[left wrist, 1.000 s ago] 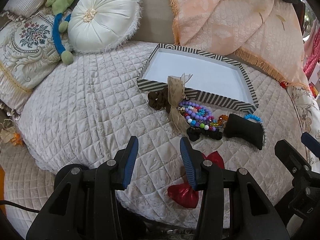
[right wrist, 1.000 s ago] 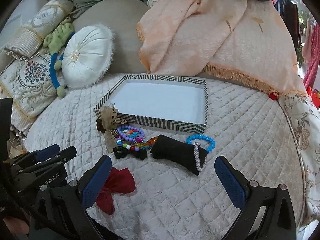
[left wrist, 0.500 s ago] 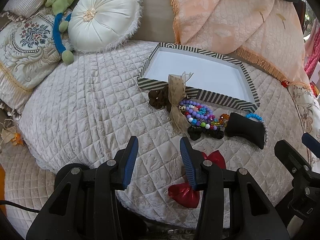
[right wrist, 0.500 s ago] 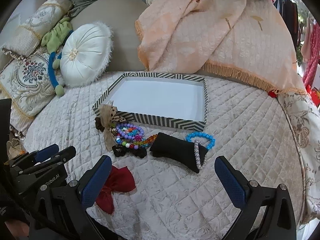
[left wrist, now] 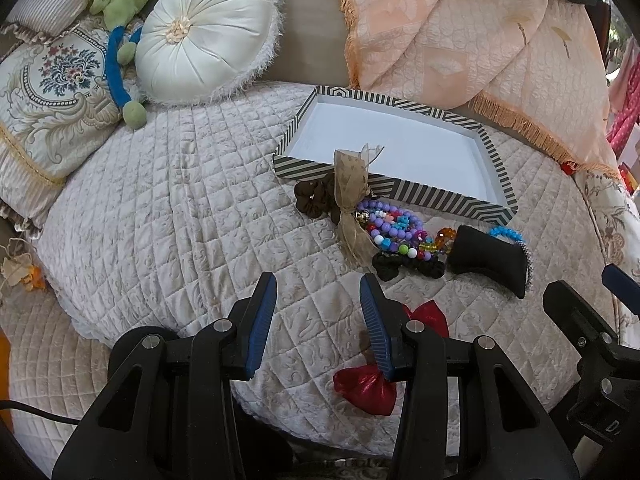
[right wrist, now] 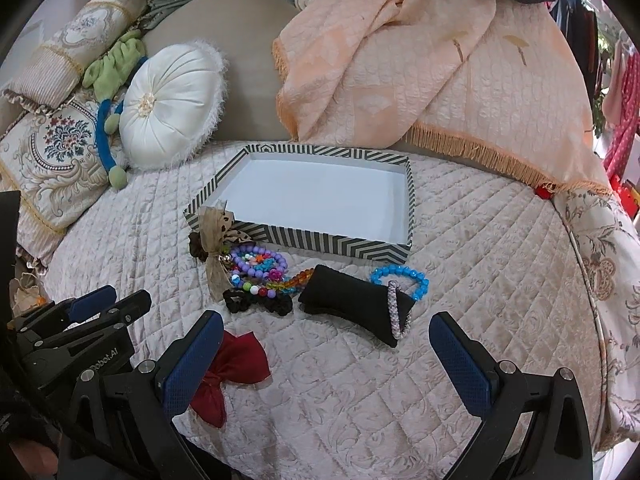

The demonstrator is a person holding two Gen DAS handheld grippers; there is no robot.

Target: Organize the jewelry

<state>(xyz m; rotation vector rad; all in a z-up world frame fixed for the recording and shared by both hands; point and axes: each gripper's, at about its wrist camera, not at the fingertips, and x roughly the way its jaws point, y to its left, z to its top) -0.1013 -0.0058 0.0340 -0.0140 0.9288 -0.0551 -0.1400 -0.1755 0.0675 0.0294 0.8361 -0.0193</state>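
A striped empty tray (left wrist: pixel 498 171) (right wrist: pixel 304 236) lies on the quilted bed. In front of it lie a beige ribbon bow (left wrist: pixel 352 184) (right wrist: pixel 214 228), a brown scrunchie (left wrist: pixel 310 198), colourful bead bracelets (left wrist: pixel 394 228) (right wrist: pixel 258 266), a black scrunchie (right wrist: pixel 256 302), a black cushion (left wrist: pixel 490 260) (right wrist: pixel 352 302) with a silver bracelet (right wrist: pixel 394 312), a blue bead bracelet (right wrist: pixel 400 278) and a red bow (left wrist: pixel 368 384) (right wrist: pixel 232 368). My left gripper (left wrist: pixel 316 312) is open and empty, near the red bow. My right gripper (right wrist: pixel 326 344) is wide open and empty, in front of the cushion.
A round white pillow (left wrist: pixel 200 40) (right wrist: pixel 170 106), embroidered cushions (left wrist: pixel 52 92) and a green-blue plush toy (right wrist: pixel 112 80) sit at the back left. A peach fringed blanket (left wrist: pixel 472 40) (right wrist: pixel 420 60) drapes behind the tray. The bed edge curves away at the right.
Both views have shifted slightly; the tray and jewelry sit a little farther up the frames. Nothing was picked up or let go.
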